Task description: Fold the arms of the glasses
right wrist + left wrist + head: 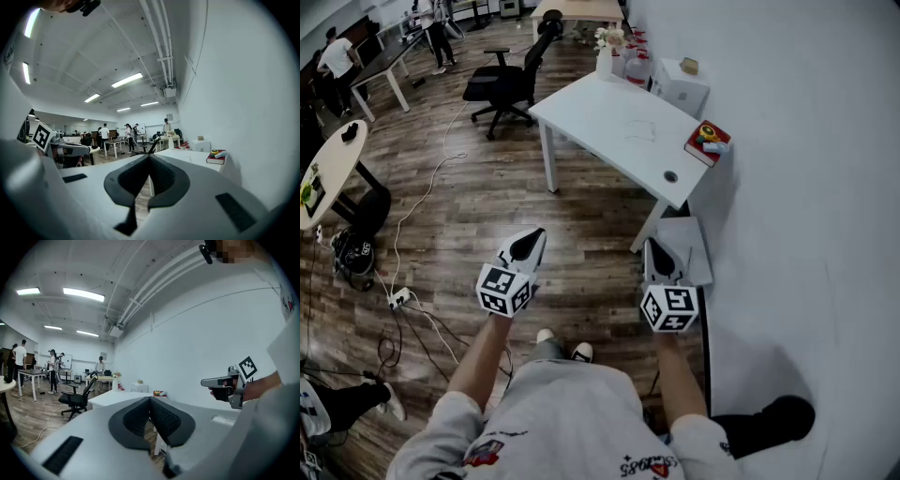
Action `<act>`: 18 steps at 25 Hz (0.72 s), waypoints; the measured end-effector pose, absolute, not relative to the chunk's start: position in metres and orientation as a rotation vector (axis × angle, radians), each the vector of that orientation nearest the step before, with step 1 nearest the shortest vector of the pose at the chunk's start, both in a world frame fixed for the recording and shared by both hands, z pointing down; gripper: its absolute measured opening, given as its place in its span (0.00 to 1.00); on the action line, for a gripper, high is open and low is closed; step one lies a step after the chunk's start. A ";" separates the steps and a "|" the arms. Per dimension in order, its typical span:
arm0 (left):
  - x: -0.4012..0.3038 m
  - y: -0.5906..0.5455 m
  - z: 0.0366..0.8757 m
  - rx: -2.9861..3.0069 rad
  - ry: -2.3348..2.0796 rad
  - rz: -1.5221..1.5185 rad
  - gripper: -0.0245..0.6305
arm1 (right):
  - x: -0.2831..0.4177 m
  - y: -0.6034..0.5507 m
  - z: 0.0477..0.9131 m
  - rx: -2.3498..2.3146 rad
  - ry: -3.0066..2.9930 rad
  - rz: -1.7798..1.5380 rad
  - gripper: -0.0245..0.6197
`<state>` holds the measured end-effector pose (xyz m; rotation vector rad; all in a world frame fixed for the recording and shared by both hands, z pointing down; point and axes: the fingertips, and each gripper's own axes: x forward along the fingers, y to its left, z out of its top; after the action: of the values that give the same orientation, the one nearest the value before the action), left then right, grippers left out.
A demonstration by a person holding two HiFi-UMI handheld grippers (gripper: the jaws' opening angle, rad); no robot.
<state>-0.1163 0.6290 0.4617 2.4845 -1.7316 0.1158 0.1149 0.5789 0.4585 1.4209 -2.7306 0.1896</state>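
Note:
A white table [581,111] stands ahead of me against the right wall. On its top lies a faint thin-lined shape [639,131], too small to tell as the glasses. My left gripper [531,242] is held level in the air well short of the table, jaws shut and empty. My right gripper [659,251] hangs beside it near the wall, also shut with nothing in it. In the left gripper view the pads [161,416] meet, and the table [110,398] shows beyond them. The right gripper view shows the same closed pads [159,176].
A red book [705,142] with small items lies at the table's right corner, and a vase of flowers [605,58] at its far end. A black office chair [502,84] stands left of the table. Cables [422,319] trail over the wood floor. People stand far back.

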 end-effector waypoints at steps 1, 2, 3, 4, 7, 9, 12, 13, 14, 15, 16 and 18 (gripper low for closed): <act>-0.116 0.630 0.462 2.484 -1.730 0.119 0.04 | 0.115 0.579 0.458 1.425 -2.736 0.192 0.02; -0.116 0.630 0.462 2.484 -1.727 0.121 0.04 | 0.116 0.579 0.457 1.428 -2.746 0.195 0.02; -0.116 0.630 0.463 2.486 -1.721 0.122 0.04 | 0.116 0.580 0.456 1.428 -2.762 0.201 0.02; -0.115 0.630 0.464 2.488 -1.713 0.122 0.04 | 0.115 0.580 0.455 1.422 -2.786 0.212 0.02; -0.114 0.631 0.470 2.490 -1.691 0.140 0.04 | 0.110 0.583 0.458 1.354 -2.843 0.281 0.03; -0.114 0.633 0.474 2.488 -1.690 0.155 0.04 | 0.107 0.586 0.466 1.299 -2.840 0.311 0.04; -0.115 0.637 0.477 2.484 -1.675 0.157 0.05 | 0.107 0.590 0.473 1.264 -2.818 0.324 0.11; -0.115 0.638 0.478 2.480 -1.664 0.154 0.08 | 0.109 0.590 0.473 1.266 -2.813 0.328 0.14; -0.114 0.638 0.480 2.473 -1.652 0.153 0.15 | 0.112 0.591 0.474 1.274 -2.807 0.332 0.17; -0.113 0.639 0.484 2.465 -1.640 0.154 0.25 | 0.115 0.591 0.476 1.287 -2.800 0.333 0.22; -0.111 0.641 0.487 2.457 -1.631 0.155 0.34 | 0.118 0.590 0.478 1.305 -2.790 0.329 0.27; -0.109 0.642 0.494 2.445 -1.620 0.149 0.45 | 0.124 0.587 0.482 1.352 -2.762 0.299 0.40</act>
<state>-0.1085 0.6422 0.4940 2.4452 -1.6199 0.1492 0.1243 0.5866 0.4820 1.3521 -2.7616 0.2986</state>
